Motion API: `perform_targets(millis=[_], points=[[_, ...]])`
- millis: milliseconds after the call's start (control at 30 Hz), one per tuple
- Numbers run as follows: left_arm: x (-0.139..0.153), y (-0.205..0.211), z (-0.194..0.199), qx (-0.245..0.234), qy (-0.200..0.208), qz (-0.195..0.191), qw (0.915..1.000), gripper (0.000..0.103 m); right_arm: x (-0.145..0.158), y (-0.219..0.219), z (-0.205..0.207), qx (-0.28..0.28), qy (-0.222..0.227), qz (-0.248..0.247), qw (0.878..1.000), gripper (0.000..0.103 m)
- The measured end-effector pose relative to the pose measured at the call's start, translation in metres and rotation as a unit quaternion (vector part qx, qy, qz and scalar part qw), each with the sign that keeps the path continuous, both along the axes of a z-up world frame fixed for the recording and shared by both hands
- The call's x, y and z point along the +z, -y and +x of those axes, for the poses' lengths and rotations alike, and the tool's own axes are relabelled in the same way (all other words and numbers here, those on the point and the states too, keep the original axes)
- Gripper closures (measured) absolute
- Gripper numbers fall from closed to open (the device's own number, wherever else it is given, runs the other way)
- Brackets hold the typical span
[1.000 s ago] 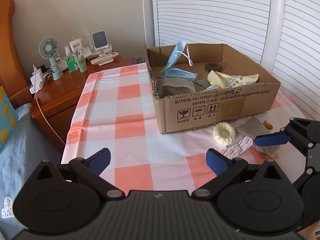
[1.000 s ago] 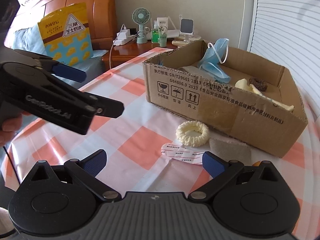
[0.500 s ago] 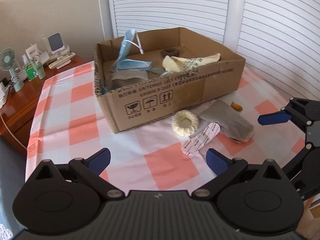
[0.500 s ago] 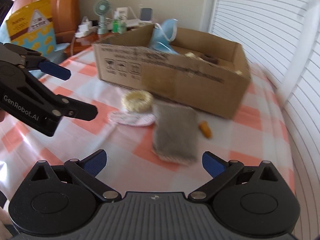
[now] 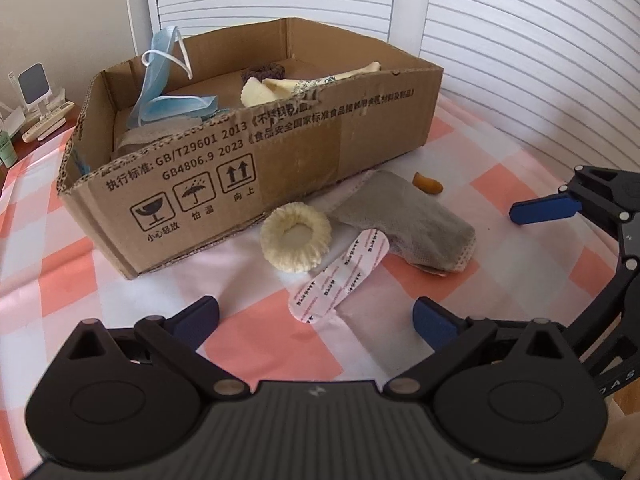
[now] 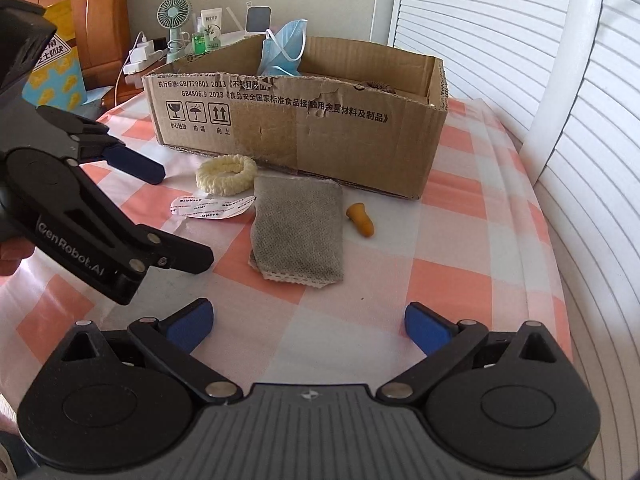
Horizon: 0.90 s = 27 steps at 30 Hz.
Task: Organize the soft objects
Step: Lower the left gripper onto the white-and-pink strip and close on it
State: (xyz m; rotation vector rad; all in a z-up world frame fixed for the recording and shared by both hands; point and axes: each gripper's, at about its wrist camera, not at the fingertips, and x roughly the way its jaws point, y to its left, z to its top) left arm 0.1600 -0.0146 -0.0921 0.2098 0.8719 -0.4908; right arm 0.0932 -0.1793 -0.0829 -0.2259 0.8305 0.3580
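Observation:
An open cardboard box (image 5: 280,148) (image 6: 320,136) stands on the checked tablecloth and holds a blue face mask (image 5: 160,76) (image 6: 286,46), a cream sock (image 5: 280,86) and a dark scrunchie (image 5: 264,72). In front of it lie a cream scrunchie (image 5: 295,242) (image 6: 226,174), a white plaster strip (image 5: 340,278) (image 6: 210,207), a folded grey cloth (image 5: 408,220) (image 6: 299,228) and a small orange earplug (image 5: 428,184) (image 6: 361,220). My left gripper (image 5: 316,318) is open just short of the plaster strip. My right gripper (image 6: 308,322) is open, close in front of the grey cloth.
A wooden bedside table (image 6: 136,80) behind the box carries a small fan (image 6: 173,14), bottles and a charger. White slatted doors (image 6: 520,40) close the right side. A yellow snack bag (image 6: 56,76) leans at the far left. The table edge curves off at the right.
Both grippers have swung round toward the items in front of the box and moved closer. The left now faces the scrunchie and plaster, the right the grey cloth. Nothing was picked up.

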Motion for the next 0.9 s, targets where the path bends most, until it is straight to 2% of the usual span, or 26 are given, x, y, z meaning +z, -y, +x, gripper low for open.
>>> perform_targets(millis=[233,433,567,667,767,900], points=[[0.001,0.013,0.0,-0.054,0.001,0.001,0.9985,0.001,0.0,0.003,-0.004,0.004,0.005,0.001,1.0,0.0],[0.005,0.013,-0.002,-0.102,-0.023,-0.015,0.9944,0.001,-0.001,0.004,-0.009,0.017,0.011,0.005,1.0,0.0],[0.006,0.007,-0.002,-0.122,-0.037,-0.035,0.9913,0.001,0.0,0.006,-0.011,0.02,0.009,0.003,1.0,0.0],[0.005,0.008,0.001,-0.119,-0.022,-0.026,0.9924,0.001,0.0,0.008,-0.012,0.019,0.009,0.003,1.0,0.0],[0.004,0.009,0.007,-0.119,-0.029,-0.03,0.992,0.003,0.0,0.008,-0.013,0.016,0.009,0.003,1.0,0.0],[0.01,0.008,-0.001,-0.163,-0.052,-0.057,0.9836,0.003,0.0,0.009,-0.016,0.019,0.009,0.001,1.0,0.0]])
